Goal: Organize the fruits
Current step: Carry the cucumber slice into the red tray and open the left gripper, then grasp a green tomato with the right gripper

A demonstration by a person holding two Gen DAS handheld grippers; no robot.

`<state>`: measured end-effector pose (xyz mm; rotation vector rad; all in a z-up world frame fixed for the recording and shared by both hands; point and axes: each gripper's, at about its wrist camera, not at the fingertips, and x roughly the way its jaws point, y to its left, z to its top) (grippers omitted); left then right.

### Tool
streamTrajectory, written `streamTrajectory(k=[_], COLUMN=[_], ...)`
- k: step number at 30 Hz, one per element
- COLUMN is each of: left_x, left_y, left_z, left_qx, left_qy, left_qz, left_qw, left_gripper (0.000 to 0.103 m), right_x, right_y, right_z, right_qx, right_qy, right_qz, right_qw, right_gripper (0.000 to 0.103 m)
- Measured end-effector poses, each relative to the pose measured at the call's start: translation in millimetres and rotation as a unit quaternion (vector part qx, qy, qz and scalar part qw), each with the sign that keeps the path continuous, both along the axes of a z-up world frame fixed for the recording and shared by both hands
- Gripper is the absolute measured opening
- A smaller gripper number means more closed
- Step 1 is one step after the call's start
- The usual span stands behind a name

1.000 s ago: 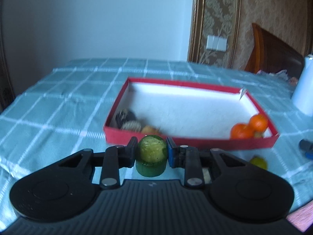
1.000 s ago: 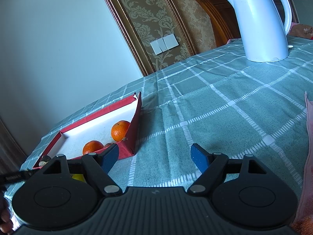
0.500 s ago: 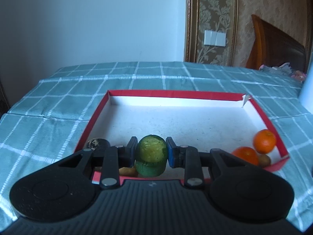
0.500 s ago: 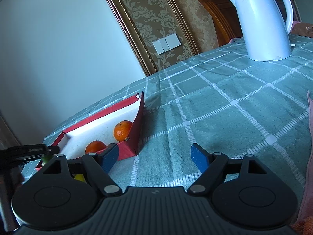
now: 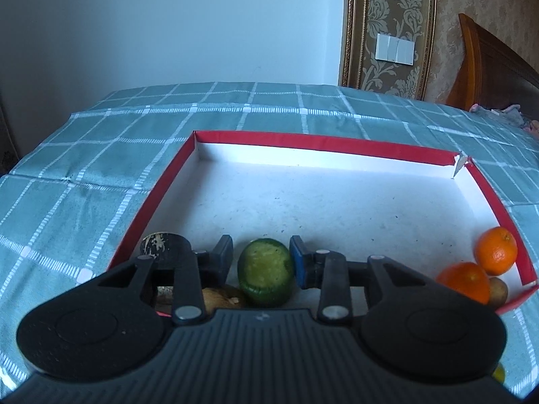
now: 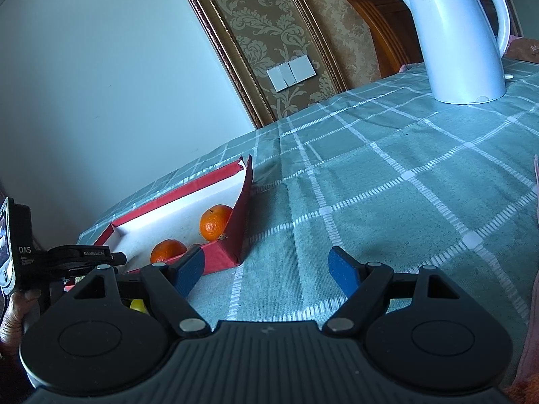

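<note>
A green fruit [image 5: 266, 271] sits inside the red-walled box [image 5: 316, 144] near its front edge, between the fingers of my left gripper [image 5: 262, 257]. The jaws stand slightly apart from it, with small gaps on both sides. Two oranges [image 5: 495, 250] lie in the box's right front corner with a small brown fruit [image 5: 498, 291]. A dark fruit [image 5: 158, 244] and a brown one [image 5: 219, 298] lie at the left front. My right gripper [image 6: 266, 269] is open and empty over the tablecloth, right of the box [image 6: 242, 215]. A yellow fruit [image 6: 136, 304] shows behind its left finger.
A white electric kettle [image 6: 461, 33] stands at the far right of the table. A wooden chair [image 5: 495, 67] is behind the table. A pink cloth edge [image 6: 532, 303] lies at the right. The checked green tablecloth [image 5: 84, 181] surrounds the box.
My left gripper carried the green fruit forward over the box's front wall, lowered it inside, and its jaws have parted from it. The right gripper has stayed open and shifted only slightly.
</note>
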<state>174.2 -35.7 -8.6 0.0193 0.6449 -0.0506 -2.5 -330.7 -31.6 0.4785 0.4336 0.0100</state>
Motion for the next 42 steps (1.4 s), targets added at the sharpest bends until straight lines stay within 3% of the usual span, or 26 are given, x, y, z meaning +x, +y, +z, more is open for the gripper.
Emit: streamTrajectory(k=[2, 5, 7, 15, 18, 21, 29, 37, 42], left_x=[-0.6, -2.6, -6.8, -39.4, -59.6, -80.0, -120.8, -119.2, -115.2], left_y=[1.7, 4.2, 5.5, 24.9, 46.5, 68.6, 84.6, 69.9, 72.5], left_z=[0.6, 4.4, 9.1, 41.4, 52.3, 55.0, 26.8, -5.1, -10.1], left_qx=[0.000, -0.005, -0.002, -0.011, -0.023, -0.036, -0.042, -0.001, -0.008], left_qy=[-0.001, -0.007, -0.017, -0.051, -0.063, -0.060, -0.033, -0.024, -0.017], left_qz=[0.002, 0.005, 0.007, 0.006, 0.022, 0.039, 0.051, 0.046, 0.045], left_qw=[1.0000, 0.9999, 0.9998, 0.9986, 0.9975, 0.9968, 0.9973, 0.9986, 0.9988], left_gripper=[0.037, 0.057, 0.063, 0.065, 0.074, 0.074, 0.074, 0.075, 0.080], right_x=[-0.4, -0.4, -0.3, -0.8, -1.9, -2.1, -1.9, -0.5, 1.3], right_y=[-0.2, -0.4, -0.4, -1.0, -2.1, -2.5, -3.7, -2.8, -1.8], right_z=[-0.1, -0.2, -0.2, -0.4, -1.0, -1.2, -1.6, -1.8, -2.2], right_qx=[0.000, 0.000, 0.000, 0.001, 0.002, 0.002, 0.003, 0.001, -0.001], right_qy=[0.000, 0.000, 0.000, -0.001, -0.002, -0.002, 0.000, 0.006, 0.011], right_qz=[0.000, 0.000, 0.000, -0.001, -0.003, -0.004, -0.004, -0.004, -0.004], right_qw=[1.000, 1.000, 1.000, 1.000, 1.000, 1.000, 1.000, 1.000, 1.000], right_gripper=[0.081, 0.081, 0.081, 0.081, 0.081, 0.081, 0.081, 0.081, 0.081])
